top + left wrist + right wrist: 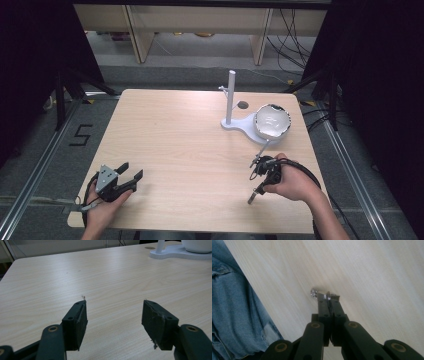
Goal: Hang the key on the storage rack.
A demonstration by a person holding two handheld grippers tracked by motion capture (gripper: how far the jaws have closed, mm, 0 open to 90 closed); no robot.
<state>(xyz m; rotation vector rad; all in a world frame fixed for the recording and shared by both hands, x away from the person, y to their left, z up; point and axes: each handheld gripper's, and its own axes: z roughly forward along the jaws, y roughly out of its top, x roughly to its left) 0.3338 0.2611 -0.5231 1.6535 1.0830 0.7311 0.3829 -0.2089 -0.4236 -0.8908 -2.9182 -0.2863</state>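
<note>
My right gripper (256, 192) is near the table's front right, held in a hand, with its jaws pointing down toward the person. It is shut on a thin metal piece (323, 295) with a knobbed end, whose tip (252, 197) sticks out just above the wood. My left gripper (132, 170) rests at the front left, open, with bare tabletop between its pads (115, 312). A white bowl (272, 121) with a dark rim sits tilted on a white stand (235, 123) with an upright post (230, 95). A thin grey stem (265, 147) runs from the bowl toward my right hand.
The light wooden table (190, 150) has a small round hole (243, 105) behind the stand. Dark tripod legs and cables stand on the floor at both sides. Blue denim (234, 315) lies beyond the table's near edge in the right gripper view.
</note>
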